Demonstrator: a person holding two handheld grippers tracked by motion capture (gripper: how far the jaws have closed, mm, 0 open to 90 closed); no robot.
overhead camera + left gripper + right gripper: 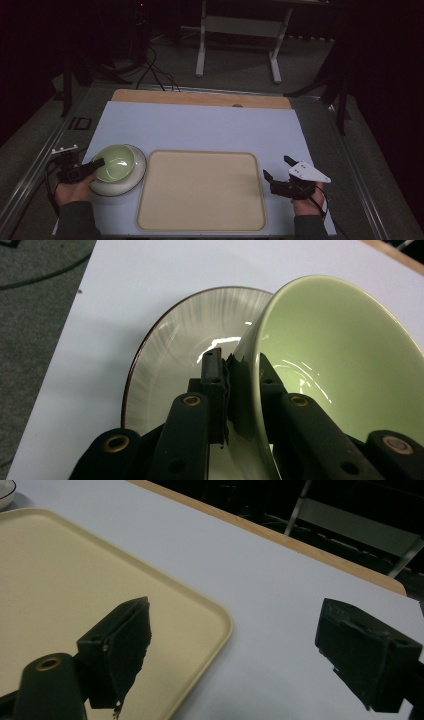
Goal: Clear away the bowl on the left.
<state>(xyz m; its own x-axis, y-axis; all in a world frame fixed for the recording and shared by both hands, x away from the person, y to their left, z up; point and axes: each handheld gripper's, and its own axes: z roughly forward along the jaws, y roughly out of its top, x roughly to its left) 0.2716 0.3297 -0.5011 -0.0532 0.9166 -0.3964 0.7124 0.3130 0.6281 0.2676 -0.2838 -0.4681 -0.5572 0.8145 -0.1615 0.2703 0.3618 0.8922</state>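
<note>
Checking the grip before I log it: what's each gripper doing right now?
Left gripper: shut on the rim of the green bowl, which sits on the plate.
Right gripper: open, holding nothing.

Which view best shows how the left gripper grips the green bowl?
The left gripper view: the left gripper is shut on the green bowl, its jaws pinching the rim above the plate. The high view shows the same grip small and dim.

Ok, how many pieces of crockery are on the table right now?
2. A green bowl, pinched at its rim by the left gripper, sits tilted on a white plate just left of the beige tray. Nothing appears hidden.
</note>
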